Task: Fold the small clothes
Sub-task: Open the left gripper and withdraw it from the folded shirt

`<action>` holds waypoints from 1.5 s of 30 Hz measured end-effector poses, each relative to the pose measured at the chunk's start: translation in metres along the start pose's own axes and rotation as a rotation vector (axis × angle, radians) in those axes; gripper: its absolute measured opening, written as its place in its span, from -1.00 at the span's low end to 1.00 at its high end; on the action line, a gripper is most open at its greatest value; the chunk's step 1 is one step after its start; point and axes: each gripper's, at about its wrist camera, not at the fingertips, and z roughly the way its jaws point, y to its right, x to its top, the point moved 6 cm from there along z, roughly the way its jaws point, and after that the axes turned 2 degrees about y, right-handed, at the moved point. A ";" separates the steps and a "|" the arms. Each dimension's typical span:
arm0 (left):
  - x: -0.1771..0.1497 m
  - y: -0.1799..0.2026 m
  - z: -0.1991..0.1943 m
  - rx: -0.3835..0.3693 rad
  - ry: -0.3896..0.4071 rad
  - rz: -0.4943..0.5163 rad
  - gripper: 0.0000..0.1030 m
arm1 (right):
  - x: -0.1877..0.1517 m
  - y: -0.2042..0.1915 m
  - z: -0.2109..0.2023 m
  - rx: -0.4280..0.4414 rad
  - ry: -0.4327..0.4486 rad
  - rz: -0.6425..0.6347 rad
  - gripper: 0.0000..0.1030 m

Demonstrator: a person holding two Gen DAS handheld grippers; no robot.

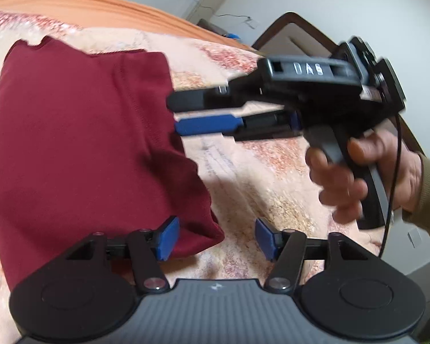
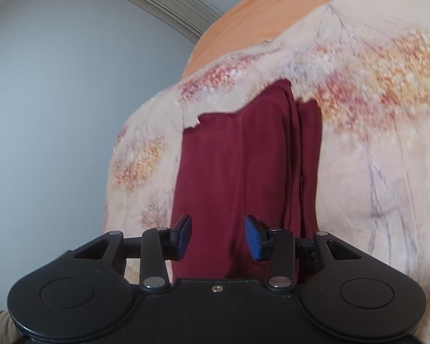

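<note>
Maroon shirt [image 1: 80, 143] lies folded flat on a beige floral blanket [image 1: 258, 177], layered folds along its right side in the right wrist view. Left gripper [image 1: 213, 239] hovers over the shirt's near right corner, fingers wide, nothing between the blue pads [image 1: 169, 238]. Right gripper [image 1: 173, 113] points at the shirt's right edge, tips at the hem, fingers narrow in the left view but parted and holding nothing in its own view [image 2: 218, 236]. Right hand [image 1: 355, 172] grips its handle. Orange sheet [image 1: 100, 3] shows beyond the blanket.
</note>
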 end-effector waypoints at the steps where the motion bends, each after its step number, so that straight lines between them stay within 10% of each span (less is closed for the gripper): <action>1: 0.000 0.000 -0.001 0.002 -0.001 -0.003 0.35 | -0.004 0.001 0.000 0.002 -0.005 0.007 -0.14; 24: 0.005 -0.011 -0.036 0.031 0.040 -0.035 0.56 | -0.022 0.038 -0.029 -0.100 0.064 0.109 0.17; 45: 0.035 -0.079 -0.109 0.265 0.158 -0.089 0.89 | -0.005 0.037 -0.028 -0.124 0.139 0.122 0.50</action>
